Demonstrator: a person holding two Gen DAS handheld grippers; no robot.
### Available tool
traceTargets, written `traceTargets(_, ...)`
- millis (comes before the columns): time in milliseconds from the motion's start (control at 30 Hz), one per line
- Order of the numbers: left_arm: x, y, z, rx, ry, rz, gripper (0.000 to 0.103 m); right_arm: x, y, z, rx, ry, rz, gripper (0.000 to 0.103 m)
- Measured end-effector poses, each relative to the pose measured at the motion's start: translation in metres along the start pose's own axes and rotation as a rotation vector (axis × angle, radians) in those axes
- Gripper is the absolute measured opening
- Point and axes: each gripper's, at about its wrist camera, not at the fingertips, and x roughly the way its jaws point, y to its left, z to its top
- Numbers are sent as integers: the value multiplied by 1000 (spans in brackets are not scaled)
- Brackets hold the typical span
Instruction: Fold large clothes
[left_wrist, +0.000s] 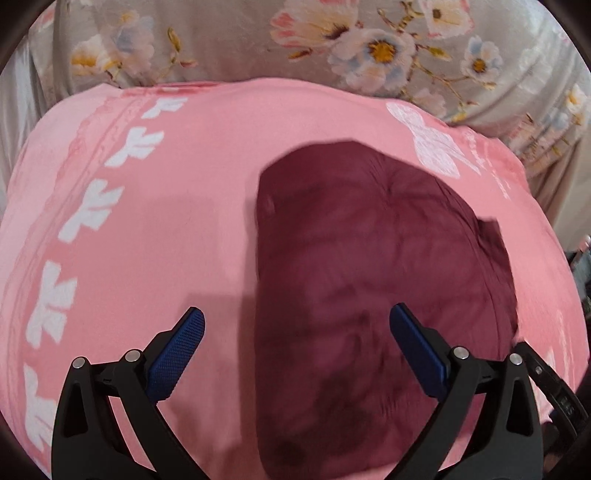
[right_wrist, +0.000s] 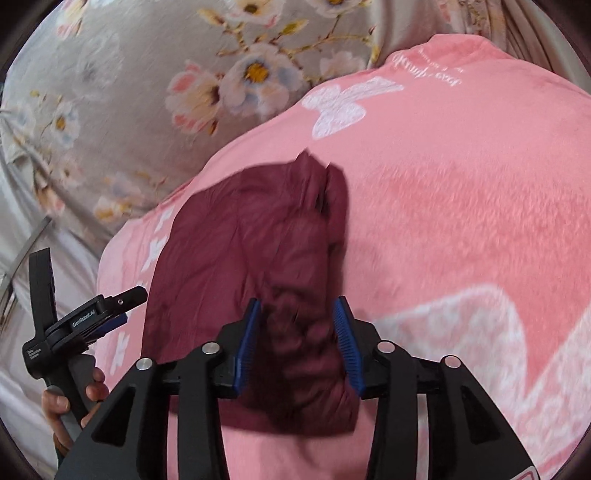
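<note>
"GenRobot.AI" on the left claw's (right_wrist: 123, 317) black body.

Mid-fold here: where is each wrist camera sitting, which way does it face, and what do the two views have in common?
Left wrist: on the left tool, angled down at the maroon garment on the pink blanket; its open blue fingers show.
Right wrist: on the right tool, above the garment's bunched edge; the left hand shows.
Shared: garment, blanket, floral sheet.

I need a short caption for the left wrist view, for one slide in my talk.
Open left claw above a folded maroon garment lying on a pink blanket with white prints.
</note>
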Motion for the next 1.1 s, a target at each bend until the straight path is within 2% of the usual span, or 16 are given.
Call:
traceTargets(67,-5,1,-18,17,26,-10,98,1,2,-8,-5,0,3,51)
traceTargets(133,-6,3,-31,25,42,23,98,4,0,-14,-1,-1,-10,51)
traceTargets(233,0,9,-46,25,67,78,98,0,-4,-17,29,-19,-22,35)
traceTargets(300,1,18,-51,4,74,78,98,-13,-6,-18,42,-47,7,14)
traceTargets(333,1,20,-52,-3,76,76,98,-17,-6,-19,45,-48,16,8)
traceTargets(400,1,23,-53,-5,79,76,98,-25,-7,-23,39,-44,13,3)
traceTargets(533,4,21,-59,4,77,83,98,-23,-8,-34,6,-12,-46,2)
traceTargets(667,3,15,-62,30,63,115,98,-3,-17,-43,18,42,-128,1)
traceTargets(933,6,15,-62,28,59,126,98,0,-18,-45,-1,53,-151,0)
traceTargets(1100,6,15,-61,34,63,124,98,-16,-18,-40,26,52,-163,2)
